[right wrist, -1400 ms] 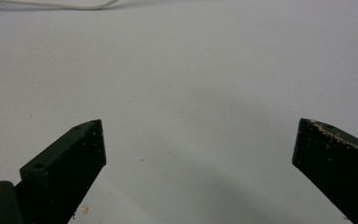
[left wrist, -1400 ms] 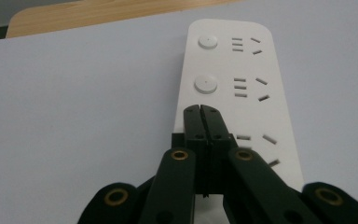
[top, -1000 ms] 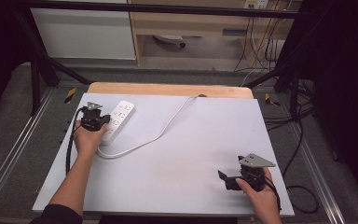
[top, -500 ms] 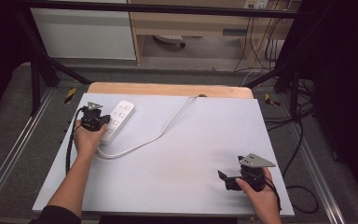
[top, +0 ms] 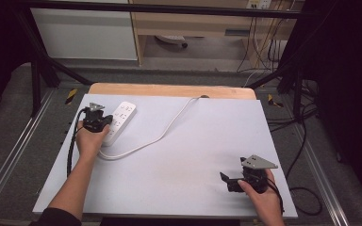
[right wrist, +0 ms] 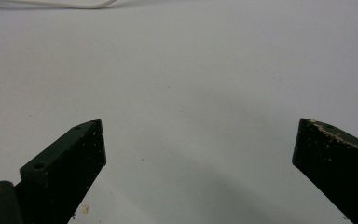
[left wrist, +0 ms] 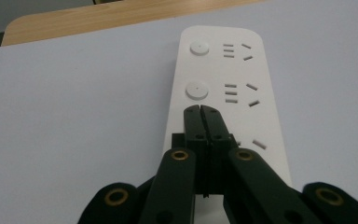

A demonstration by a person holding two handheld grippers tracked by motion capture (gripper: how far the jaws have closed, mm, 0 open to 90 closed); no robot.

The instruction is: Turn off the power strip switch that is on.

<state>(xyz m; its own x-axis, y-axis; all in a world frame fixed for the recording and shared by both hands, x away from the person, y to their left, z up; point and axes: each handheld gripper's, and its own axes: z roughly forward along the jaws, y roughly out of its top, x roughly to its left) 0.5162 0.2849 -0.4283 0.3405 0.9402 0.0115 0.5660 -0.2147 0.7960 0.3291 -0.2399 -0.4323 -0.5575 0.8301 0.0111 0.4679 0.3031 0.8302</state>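
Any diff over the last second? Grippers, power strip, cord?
No visible change. The left gripper stays shut, its tips over the power strip, by the round buttons in the left gripper view. The right gripper stays open near the front right of the table, holding nothing. The cord lies as before.

White power strip [top: 119, 121] flat at table's far left, sockets up, white cord [top: 165, 129] curving to far edge.
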